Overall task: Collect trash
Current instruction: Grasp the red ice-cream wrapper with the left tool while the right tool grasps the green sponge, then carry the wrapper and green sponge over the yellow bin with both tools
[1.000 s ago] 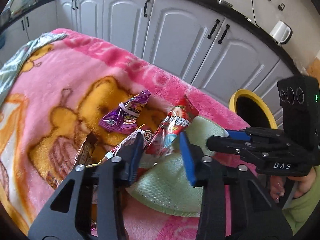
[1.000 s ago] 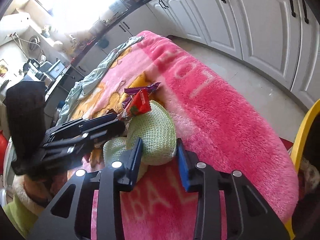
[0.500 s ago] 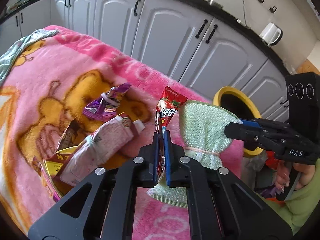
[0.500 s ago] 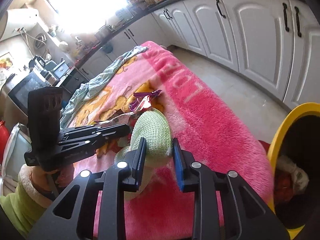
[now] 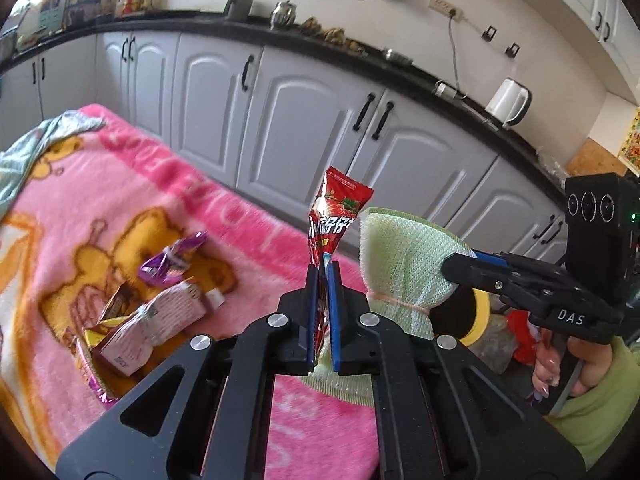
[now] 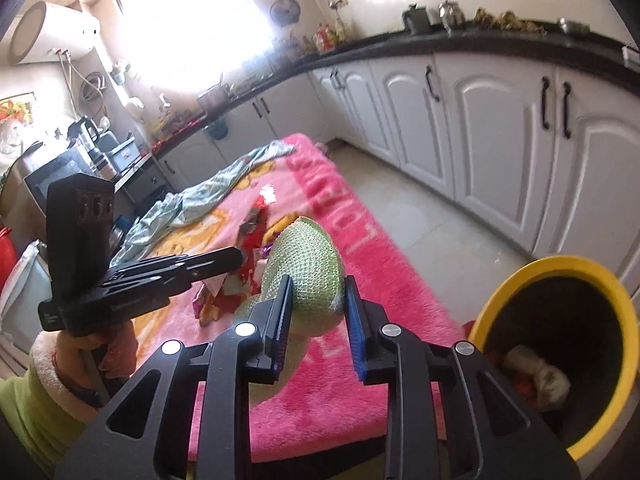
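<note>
My left gripper [image 5: 323, 280] is shut on a red strawberry snack wrapper [image 5: 338, 216] and holds it upright above the pink blanket [image 5: 120, 208]. My right gripper [image 6: 316, 300] is shut on a green mesh cloth bundle [image 6: 308, 272], lifted off the blanket; the bundle also shows in the left wrist view [image 5: 400, 264]. A purple wrapper [image 5: 172, 264], a pink packet [image 5: 160, 320] and other wrappers lie on the blanket at left. A yellow-rimmed bin [image 6: 500, 304] with trash inside stands at lower right of the right wrist view.
White kitchen cabinets [image 5: 304, 120] run behind the blanket-covered surface. A grey-green cloth [image 6: 208, 196] lies at the blanket's far end. A white kettle [image 5: 508, 100] stands on the black counter. Tiled floor [image 6: 420, 224] lies between blanket and cabinets.
My left gripper closed on the red wrapper and lifted it. My right gripper closed on the green mesh bundle and raised it off the blanket, toward the yellow bin.
</note>
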